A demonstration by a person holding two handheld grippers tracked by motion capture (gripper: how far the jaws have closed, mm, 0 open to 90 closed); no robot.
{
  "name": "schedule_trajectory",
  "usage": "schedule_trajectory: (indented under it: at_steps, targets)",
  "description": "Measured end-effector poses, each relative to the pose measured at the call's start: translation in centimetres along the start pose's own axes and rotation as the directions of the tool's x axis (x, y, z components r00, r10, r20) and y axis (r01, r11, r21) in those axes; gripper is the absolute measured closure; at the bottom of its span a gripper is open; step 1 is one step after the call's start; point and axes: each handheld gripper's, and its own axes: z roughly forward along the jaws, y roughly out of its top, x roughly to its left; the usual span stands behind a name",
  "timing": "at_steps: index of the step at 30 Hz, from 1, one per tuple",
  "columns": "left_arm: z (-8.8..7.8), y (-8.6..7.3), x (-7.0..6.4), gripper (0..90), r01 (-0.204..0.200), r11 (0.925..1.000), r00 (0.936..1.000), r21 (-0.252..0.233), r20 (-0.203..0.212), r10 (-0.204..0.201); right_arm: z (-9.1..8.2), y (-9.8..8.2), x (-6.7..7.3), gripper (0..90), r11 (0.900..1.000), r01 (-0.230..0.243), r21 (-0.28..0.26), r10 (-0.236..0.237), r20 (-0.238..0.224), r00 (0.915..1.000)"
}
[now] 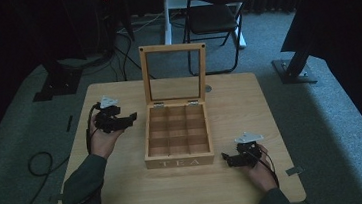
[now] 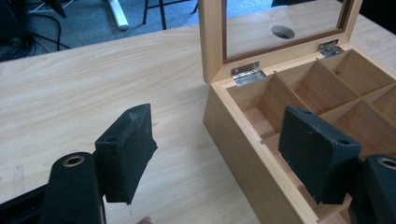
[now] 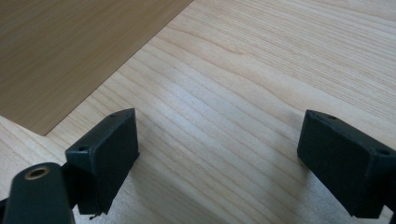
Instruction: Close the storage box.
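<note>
A wooden tea box (image 1: 179, 161) marked TEA stands in the middle of the table, its glass-paned lid (image 1: 172, 47) upright and open. Its compartments look empty. My left gripper (image 1: 129, 119) hovers at the box's left side, jaws open and pointing at it, with nothing between them. In the left gripper view the left gripper (image 2: 219, 156) straddles the box's near wall (image 2: 243, 154), close to the hinged lid (image 2: 212, 42). My right gripper (image 1: 226, 158) rests low by the box's front right corner, open and empty. In the right gripper view the right gripper (image 3: 224, 161) faces bare tabletop, with the box wall (image 3: 70, 46) at upper left.
The light wooden table (image 1: 250, 110) has a round cable hole (image 1: 208, 88) behind the box. Beyond the table stand a black folding chair (image 1: 215, 13) and a white desk leg (image 1: 165, 13). Cables (image 1: 39, 163) lie on the grey carpet at left. Black stand bases (image 1: 294, 68) sit at both sides.
</note>
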Motion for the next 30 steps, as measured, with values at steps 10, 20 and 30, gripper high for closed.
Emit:
schedule_trajectory:
  at_steps: [10,20,30]
  targets:
    - [0.2,2.0,1.4,26.7,-0.020,0.9996,0.9997,-0.020,-0.015,0.020,0.0,0.0,0.0,12.0,1.000,-0.004,0.000,0.004,0.003,1.0000]
    - [1.2,3.5,3.3,26.6,0.008,0.9997,1.0000,-0.023,0.004,-0.008,0.0,0.0,0.1,12.1,1.000,-0.004,0.000,0.004,0.004,1.0000]
    - [1.8,4.3,4.7,26.2,0.005,0.9998,0.9999,-0.021,-0.009,-0.005,0.0,0.0,0.1,12.1,1.000,-0.009,0.001,0.009,0.007,0.9999]
